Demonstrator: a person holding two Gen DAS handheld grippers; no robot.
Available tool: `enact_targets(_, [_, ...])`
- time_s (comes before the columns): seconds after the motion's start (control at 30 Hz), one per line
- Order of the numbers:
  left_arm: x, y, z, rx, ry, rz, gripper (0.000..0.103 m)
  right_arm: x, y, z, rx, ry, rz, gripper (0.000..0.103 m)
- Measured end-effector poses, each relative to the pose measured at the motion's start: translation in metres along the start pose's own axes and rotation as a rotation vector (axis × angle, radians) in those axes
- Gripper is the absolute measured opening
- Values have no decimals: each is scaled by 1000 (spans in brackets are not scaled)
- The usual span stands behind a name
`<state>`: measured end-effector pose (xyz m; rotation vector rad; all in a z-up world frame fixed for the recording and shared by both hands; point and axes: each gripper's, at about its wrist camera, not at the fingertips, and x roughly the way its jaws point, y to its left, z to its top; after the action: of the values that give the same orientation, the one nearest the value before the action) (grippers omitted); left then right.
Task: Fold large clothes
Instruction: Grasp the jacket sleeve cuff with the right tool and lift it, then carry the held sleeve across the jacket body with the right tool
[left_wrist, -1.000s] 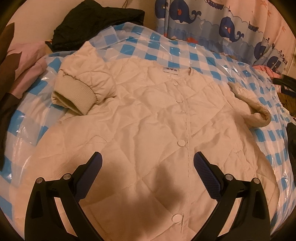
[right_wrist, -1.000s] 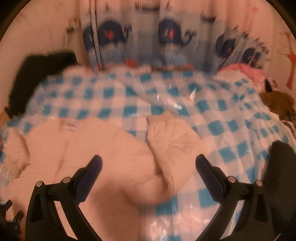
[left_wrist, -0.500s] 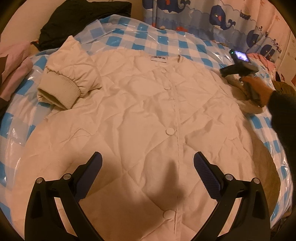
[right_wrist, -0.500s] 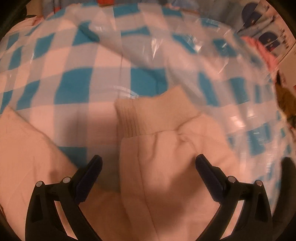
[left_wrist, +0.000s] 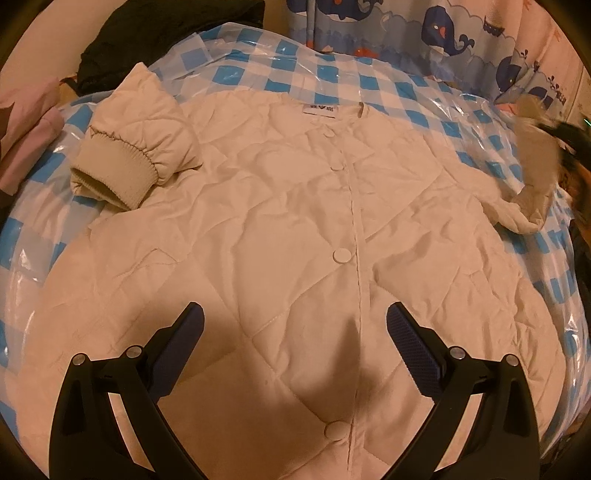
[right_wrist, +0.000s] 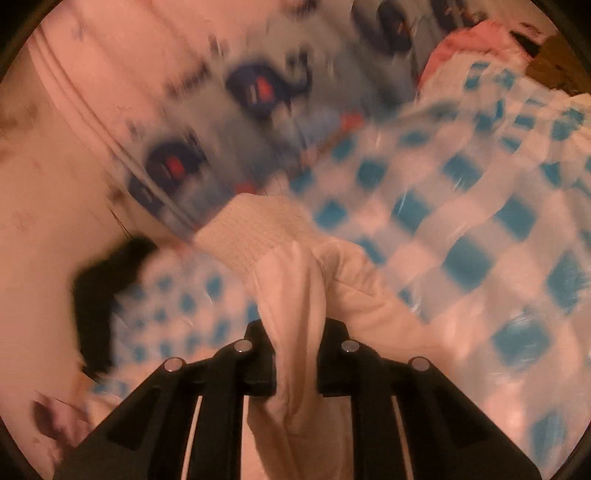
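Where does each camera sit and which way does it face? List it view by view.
Left wrist: on the open left gripper, looking down on the cream quilted jacket; its two fingers show.
Right wrist: on the right gripper, shut on the jacket's sleeve; blurred whale curtain beyond.
Shared: jacket, curtain, blue checked cover.

The cream jacket (left_wrist: 280, 236) is matt quilted cloth with ribbed knit cuffs (left_wrist: 110, 177); the checked sheet (left_wrist: 332, 88) beneath looks glossy, crinkled plastic.

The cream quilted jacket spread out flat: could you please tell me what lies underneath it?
The cream quilted jacket rests on a blue-and-white checked sheet under clear plastic film, visible around its edges. Whatever lies beneath the jacket's middle is covered.
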<state>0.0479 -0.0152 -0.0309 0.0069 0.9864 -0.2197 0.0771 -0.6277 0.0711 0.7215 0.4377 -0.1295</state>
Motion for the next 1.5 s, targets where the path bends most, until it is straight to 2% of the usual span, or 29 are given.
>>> enact_targets(0.03, [0,0,0,-1,-2,0,95,-26,-17,1,29,-49,20,15])
enact_targets(0.1, [3,-1,-1,-2,2,6,95,-58,-49,-10,98,-99,4,15])
enact_targets(0.17, [7,-1,-1,-1,10,16,95,-72,-88,-29,176,-88,-40,18])
enact_targets(0.2, [9,-1,-1,-3,14,18,95,-77,-112,-43,230,-66,-77,25])
enact_targets(0.23, [11,-1,-2,-6,22,17,95,-79,-133,-58,289,-38,-97,44])
enact_targets(0.27, [13,0,-2,-9,29,15,95,-80,-144,-67,325,-21,-103,52])
enact_targets(0.37, [17,2,-2,-21,41,2,95,-82,-160,-79,346,15,-66,59])
enact_targets(0.43, [18,3,-2,-23,42,5,95,-80,-158,-76,368,13,-30,77])
enact_targets(0.5, [19,2,-2,-20,39,10,95,-76,-159,-73,409,12,-38,83])
enact_targets(0.53, [19,2,-2,-20,38,10,95,-75,-159,-74,438,15,-53,84])
enact_targets(0.57, [19,2,-2,-19,38,11,95,-66,-155,-73,454,24,-58,84])
enact_targets(0.6, [19,2,-1,-18,37,14,95,-63,-154,-73,456,25,-64,79])
enact_targets(0.63, [19,2,-1,-19,36,17,95,-64,-154,-74,463,13,-78,49])
enact_targets(0.67, [18,3,-1,-23,33,16,95,-64,-157,-75,482,1,-77,27])
enact_targets(0.7, [16,5,0,-32,25,16,95,-67,-159,-75,513,-23,-24,15])
enact_targets(0.77, [11,11,2,-51,6,15,95,-75,-147,-67,481,-75,12,15])
enact_targets(0.83, [5,18,5,-80,-16,10,95,-96,-128,-57,420,-172,86,14])
enact_targets(0.9, [1,24,8,-101,-29,3,95,-107,-119,-50,390,-222,98,14])
enact_targets(0.97, [0,28,9,-113,-28,0,95,-101,-124,-45,371,-207,30,14])
enact_targets(1.1, [6,27,8,-92,-6,4,95,-63,-169,-55,462,-69,-137,14])
enact_targets(1.13, [6,27,8,-85,-5,9,95,-58,-177,-60,485,-55,-156,14])
enact_targets(1.2, [8,28,7,-79,-4,23,95,-58,-178,-64,522,-78,-135,14])
enact_targets(1.33, [-2,41,10,-125,-24,21,95,-64,-138,-48,478,-131,-70,14])
enact_targets(1.5, [-21,66,15,-194,-65,27,95,-58,-15,-14,298,-176,88,14])
